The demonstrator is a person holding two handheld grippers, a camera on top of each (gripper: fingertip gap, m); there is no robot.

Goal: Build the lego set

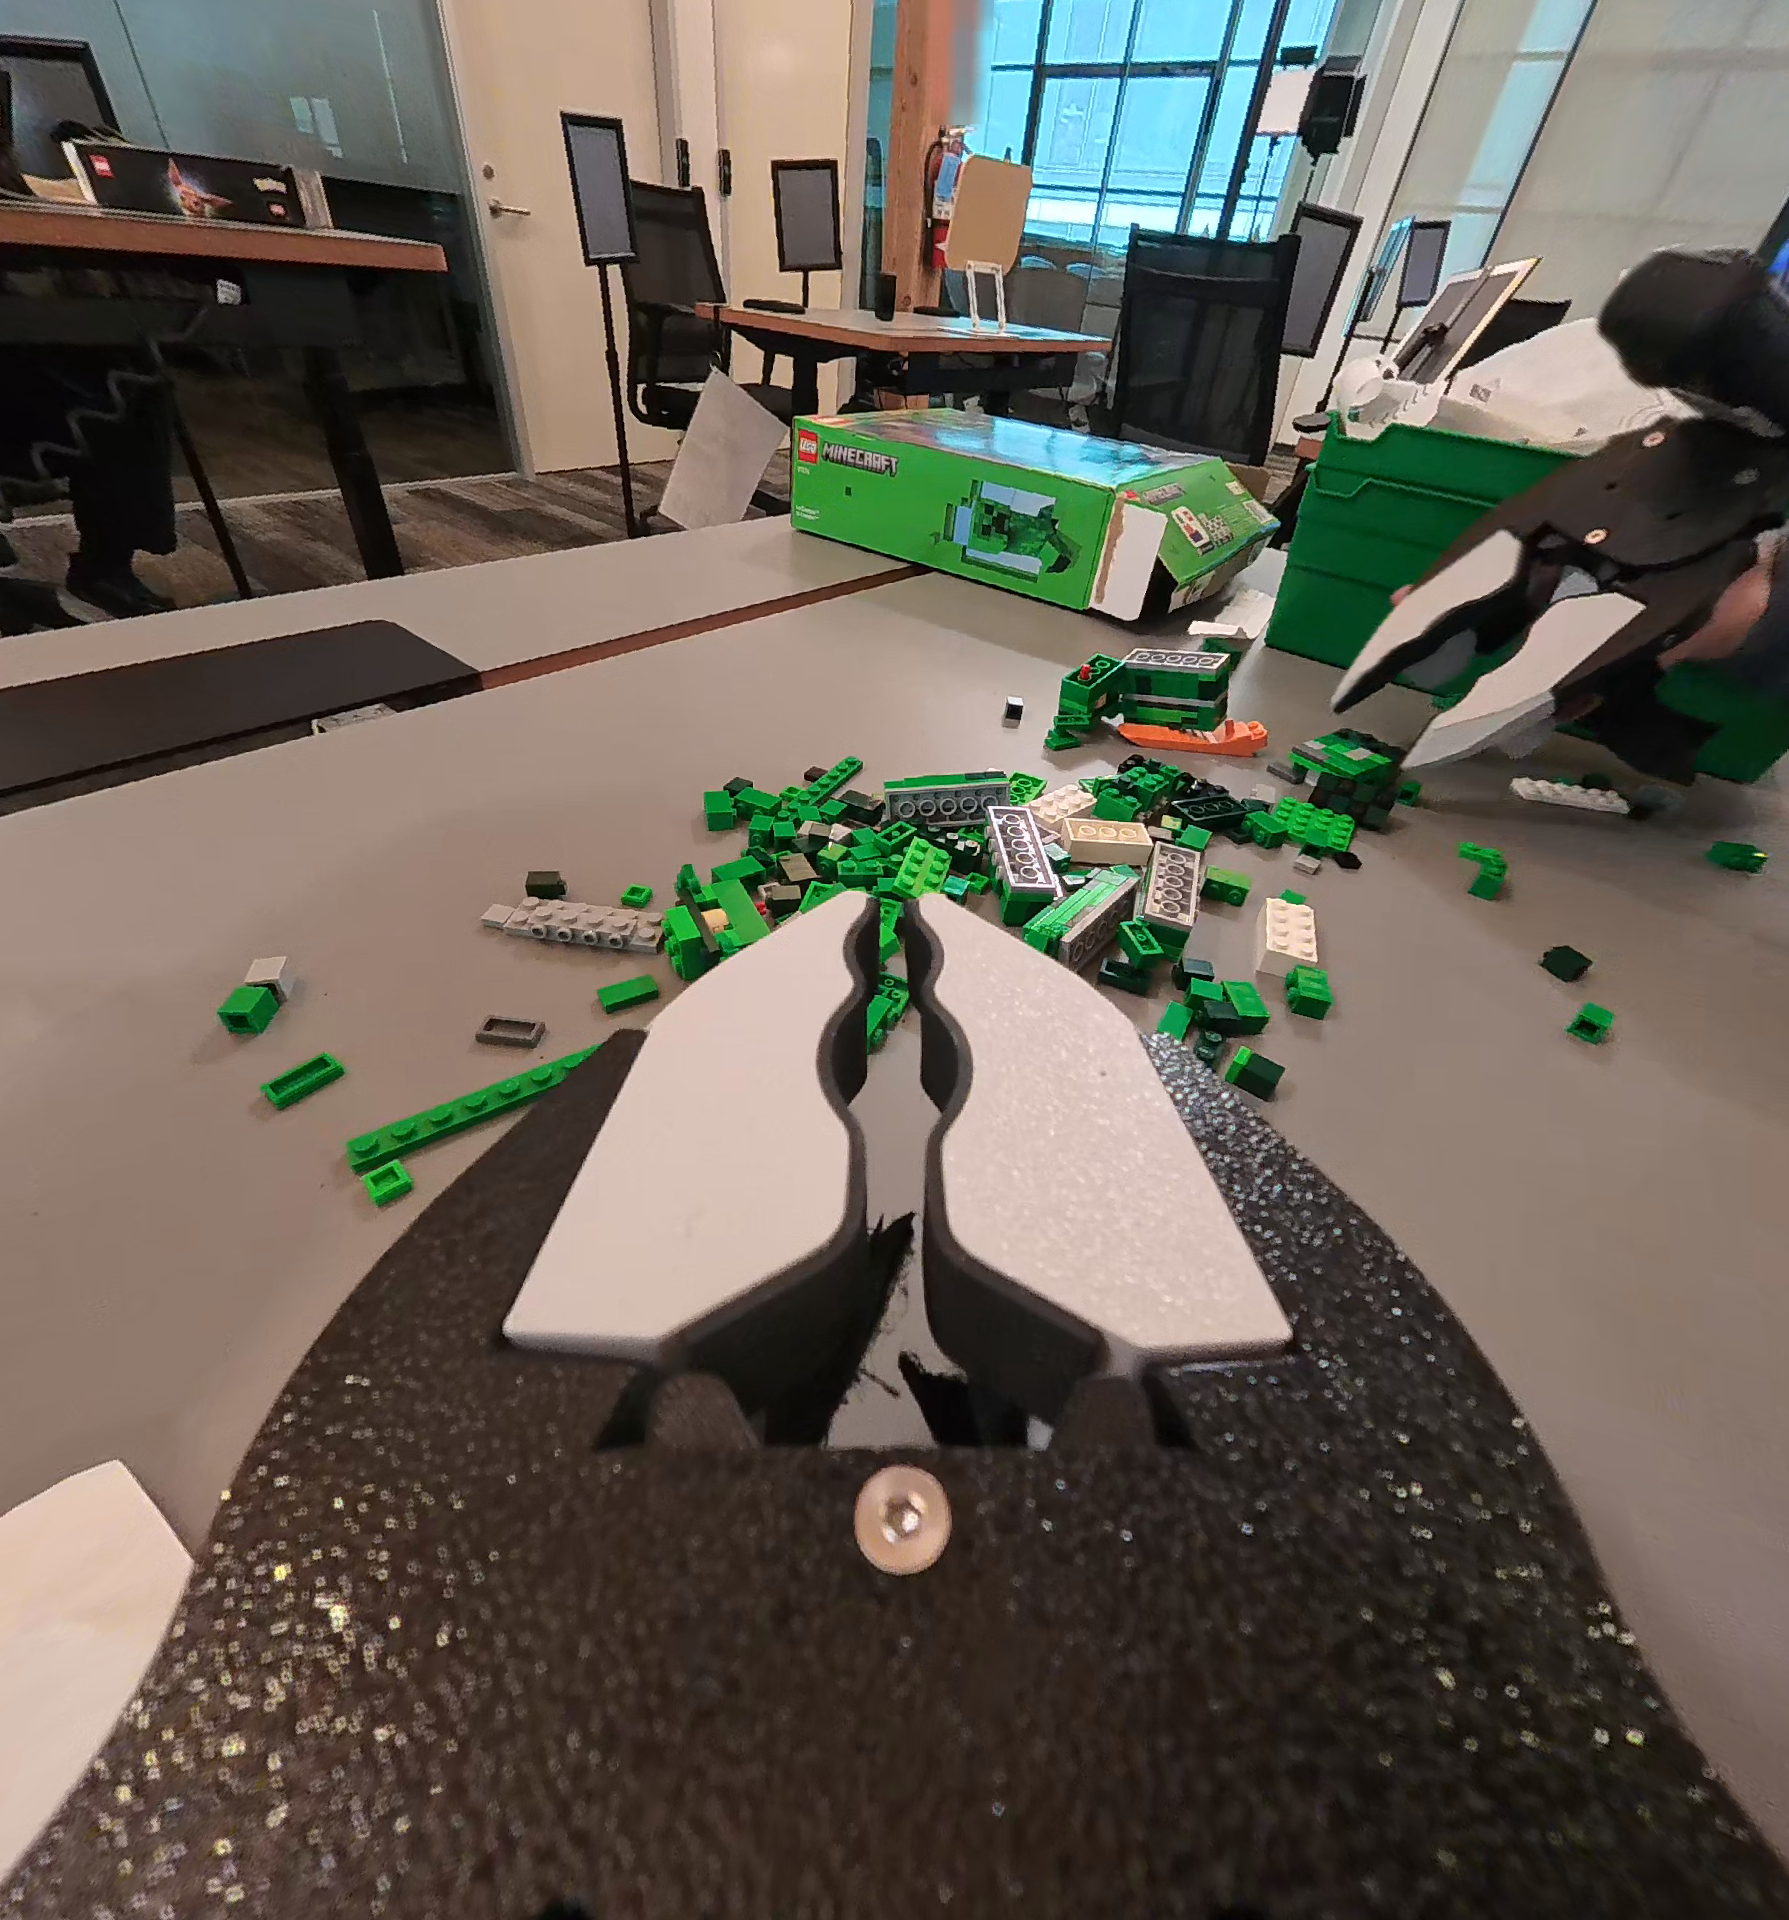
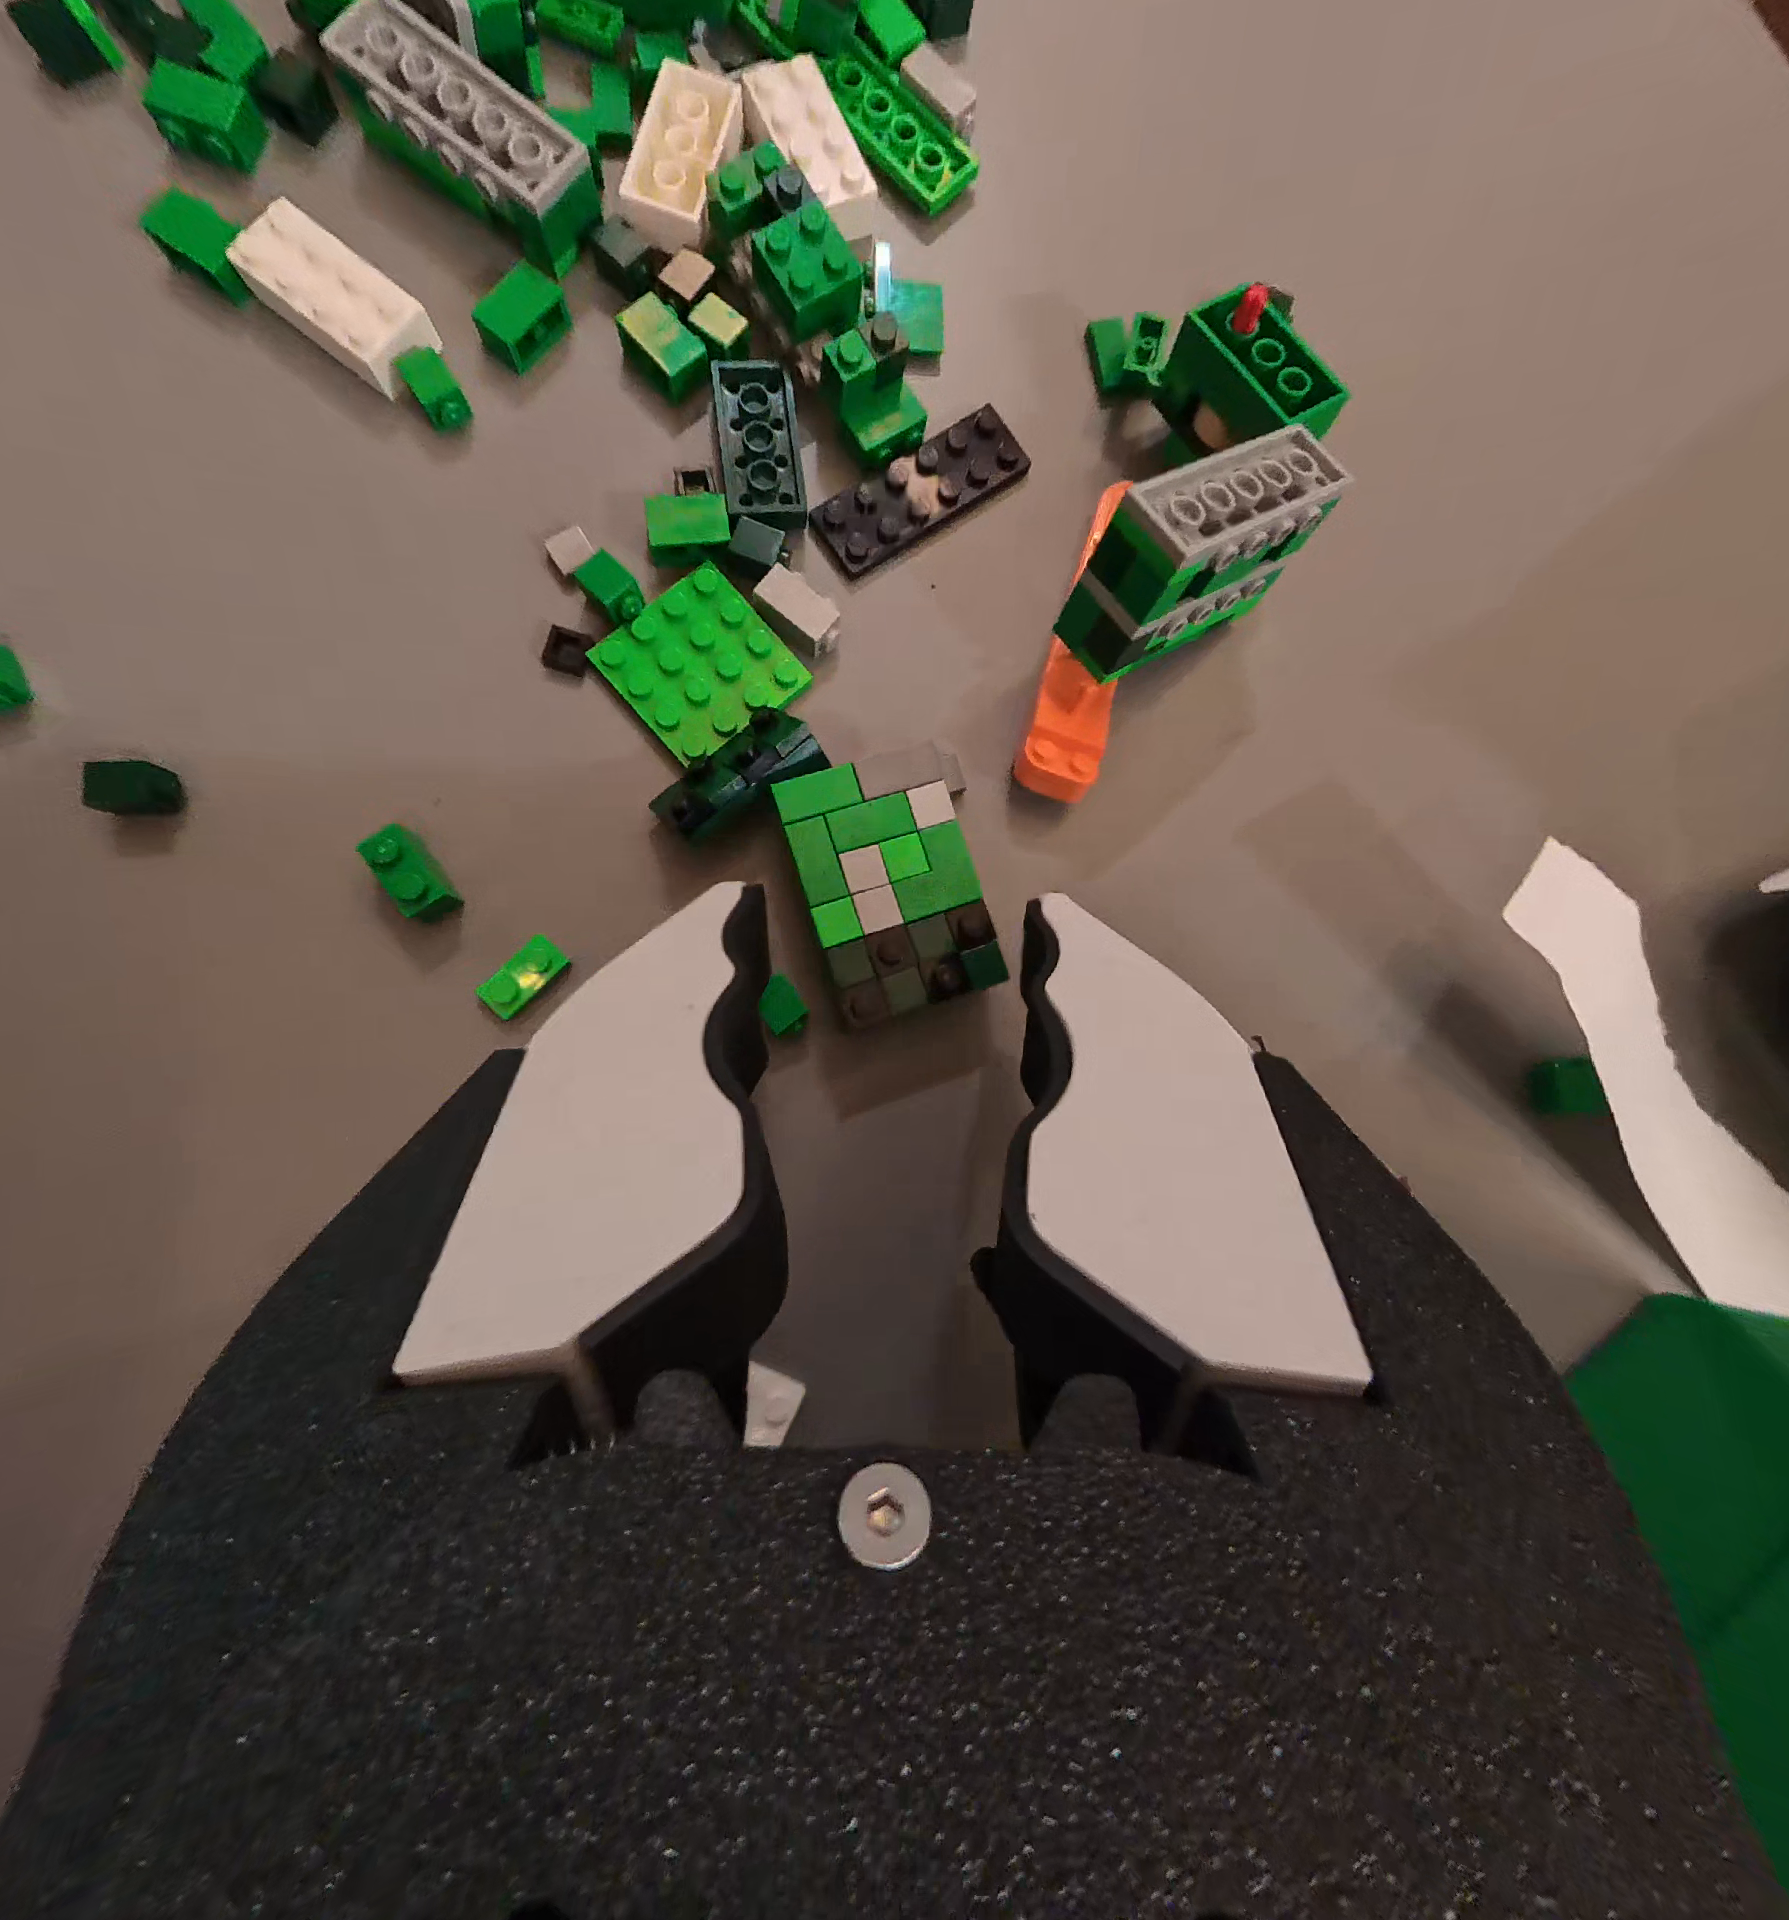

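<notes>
A pile of loose green, grey and white bricks (image 1: 973, 862) lies on the grey table (image 1: 246, 862). My left gripper (image 1: 895, 914) is shut and empty, hovering at the pile's near edge. My right gripper (image 2: 895, 914) is open, its jaws either side of a small tiled green block (image 2: 885, 883) on the table; it also shows in the left wrist view (image 1: 1389, 727) above that block (image 1: 1352, 764). A part-built green and grey assembly (image 2: 1202, 551) leans on an orange brick separator (image 2: 1066, 717). A green square plate (image 2: 698, 660) lies just past the block.
An open green set box (image 1: 1015, 504) lies at the table's far edge. A green bin (image 1: 1389, 520) stands at the right, near my right gripper. A torn white paper strip (image 2: 1617, 1060) lies to the right. Scattered single bricks ring the pile. About 4 centimetres separates my right fingertips from the orange brick separator (image 2: 1066, 717). Measured from the fingertips, the green square plate (image 2: 698, 660) is 5 centimetres or so from the right gripper and 25 centimetres from the left. It is also in sight in the left wrist view (image 1: 1312, 821).
</notes>
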